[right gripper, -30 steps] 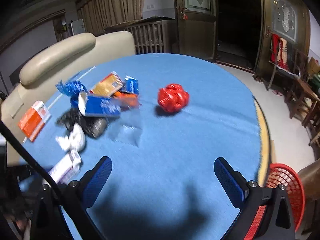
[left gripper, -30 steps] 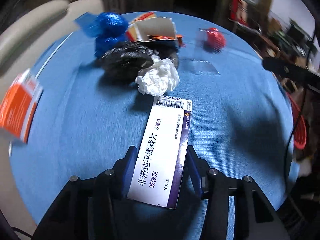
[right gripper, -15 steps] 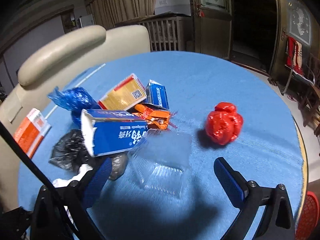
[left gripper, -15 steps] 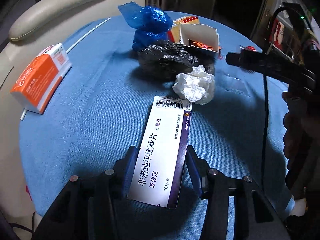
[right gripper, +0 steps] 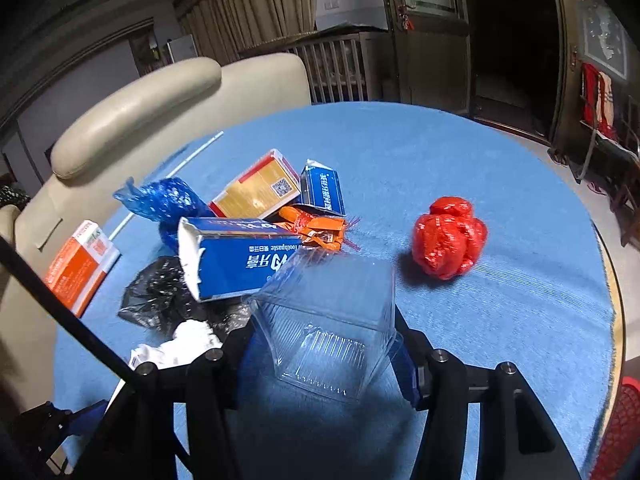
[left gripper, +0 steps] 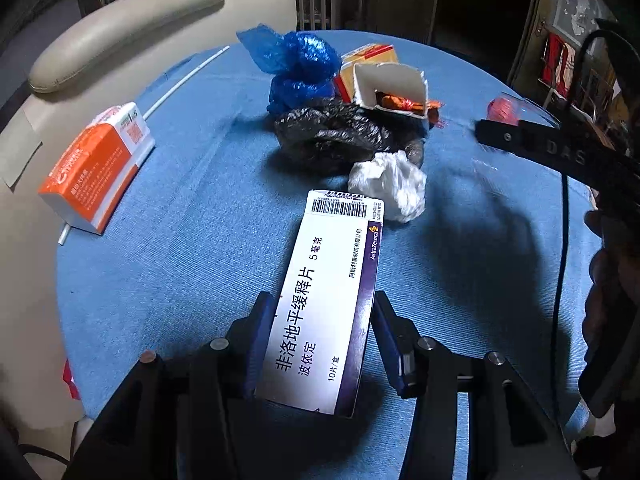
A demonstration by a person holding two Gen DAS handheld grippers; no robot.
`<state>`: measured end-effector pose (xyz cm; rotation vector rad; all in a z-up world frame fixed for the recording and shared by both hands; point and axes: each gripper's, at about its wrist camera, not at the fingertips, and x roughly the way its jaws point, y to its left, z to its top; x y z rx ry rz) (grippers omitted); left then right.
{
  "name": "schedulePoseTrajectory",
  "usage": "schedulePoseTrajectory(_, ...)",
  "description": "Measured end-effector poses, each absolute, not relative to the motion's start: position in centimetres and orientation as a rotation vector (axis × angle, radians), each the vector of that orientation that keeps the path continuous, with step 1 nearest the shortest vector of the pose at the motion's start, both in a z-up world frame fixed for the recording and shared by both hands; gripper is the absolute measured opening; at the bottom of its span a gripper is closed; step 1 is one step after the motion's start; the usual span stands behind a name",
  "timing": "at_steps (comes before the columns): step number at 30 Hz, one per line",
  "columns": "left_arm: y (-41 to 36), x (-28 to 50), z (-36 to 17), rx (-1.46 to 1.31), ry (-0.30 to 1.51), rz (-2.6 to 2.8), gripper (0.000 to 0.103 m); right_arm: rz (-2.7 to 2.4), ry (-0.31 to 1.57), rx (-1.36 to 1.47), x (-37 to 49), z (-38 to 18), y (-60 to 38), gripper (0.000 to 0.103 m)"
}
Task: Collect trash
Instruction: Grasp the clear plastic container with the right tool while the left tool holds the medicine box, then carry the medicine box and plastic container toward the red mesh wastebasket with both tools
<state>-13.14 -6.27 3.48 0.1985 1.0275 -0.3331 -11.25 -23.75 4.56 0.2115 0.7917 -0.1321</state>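
While the left gripper point(left gripper: 320, 332) is closed on a white medicine box point(left gripper: 324, 300), the box is held by its long sides above the blue table point(left gripper: 180, 240). The box has a purple edge and a bar code at its far end.

A clear plastic box point(right gripper: 336, 320) is held by the right gripper point(right gripper: 324, 340), with a blue finger pressed on each side of it. Whether it is lifted off the table cannot be told.

More trash is seen in a pile in the middle of the table. A black bag point(left gripper: 336, 136) is found there, and a crumpled white tissue point(left gripper: 388, 184) is touching it on the near side. A blue bag point(left gripper: 296, 68) is seen behind the black bag. An open blue toothpaste box point(right gripper: 240, 260) is lying on top of the black bag. Beside it, an orange wrapper point(right gripper: 316, 232), a yellow and red box point(right gripper: 256, 192) and a small blue box point(right gripper: 324, 188) are seen close together.

A red bag point(right gripper: 448, 236), balled up, is lying well apart from the pile. An orange and white box point(left gripper: 96, 168) is lying alone near the table's edge, by a cream chair point(left gripper: 120, 40). A red basket point(right gripper: 620, 428) is seen low down past the table's edge.
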Motion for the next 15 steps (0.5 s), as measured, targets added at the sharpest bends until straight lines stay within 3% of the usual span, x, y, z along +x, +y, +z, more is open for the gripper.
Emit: schedulePoseTrajectory(15, -9.1, -17.6, 8.0, 0.170, 0.901, -0.410, 0.051, -0.118, 0.640, 0.345, -21.6, 9.4, -27.0, 0.059)
